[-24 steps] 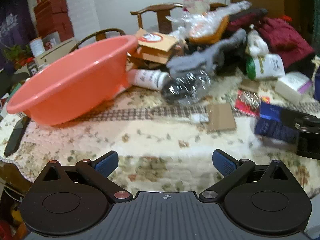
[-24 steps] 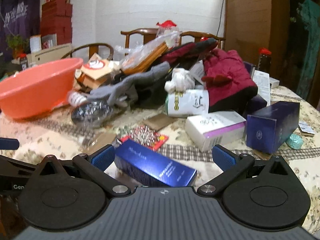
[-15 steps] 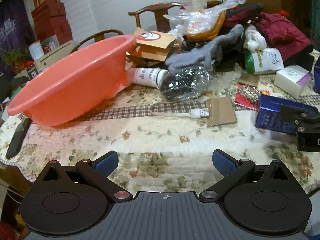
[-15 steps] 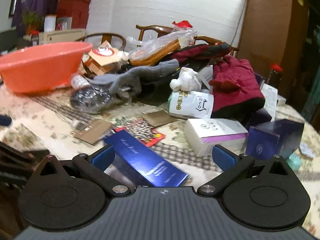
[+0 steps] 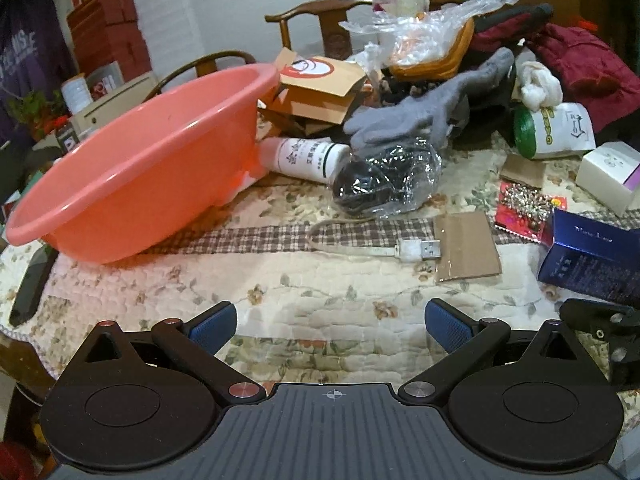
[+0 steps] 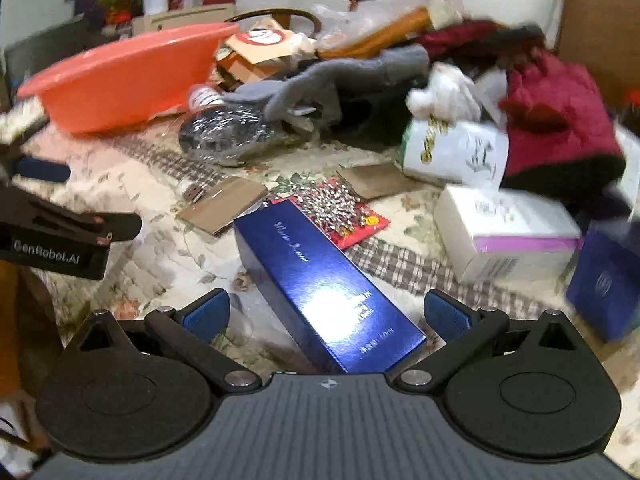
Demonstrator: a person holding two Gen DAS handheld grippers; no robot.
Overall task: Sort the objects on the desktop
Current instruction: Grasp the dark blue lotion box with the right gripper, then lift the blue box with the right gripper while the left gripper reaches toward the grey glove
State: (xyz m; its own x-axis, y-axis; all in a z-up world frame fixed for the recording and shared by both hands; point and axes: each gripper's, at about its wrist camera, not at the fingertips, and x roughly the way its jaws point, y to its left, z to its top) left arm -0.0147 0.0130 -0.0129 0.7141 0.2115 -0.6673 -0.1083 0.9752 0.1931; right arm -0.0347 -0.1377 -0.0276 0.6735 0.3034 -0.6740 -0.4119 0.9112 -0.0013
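Note:
A long dark blue box (image 6: 324,276) lies on the floral cloth, its near end between the open fingers of my right gripper (image 6: 326,314); it also shows in the left wrist view (image 5: 592,256). My left gripper (image 5: 330,324) is open and empty above bare cloth near the front edge. An empty pink basin (image 5: 136,160) stands at the left; it also shows in the right wrist view (image 6: 120,76). A white USB cable (image 5: 376,246), a cardboard piece (image 5: 466,246), a crinkled bag of dark stuff (image 5: 386,184), a white bottle (image 5: 308,158) and a grey glove (image 5: 432,112) lie beyond.
A red packet of silver pins (image 6: 340,208), a white and purple box (image 6: 508,236), a second blue box (image 6: 604,288), a white bag (image 6: 456,152) and red clothing (image 6: 560,120) crowd the right. A black remote (image 5: 28,284) lies by the table's left edge. Chairs stand behind.
My right gripper has tilted down and moved in over the long blue box, which now lies between its fingers. My left gripper has moved slightly closer to the table.

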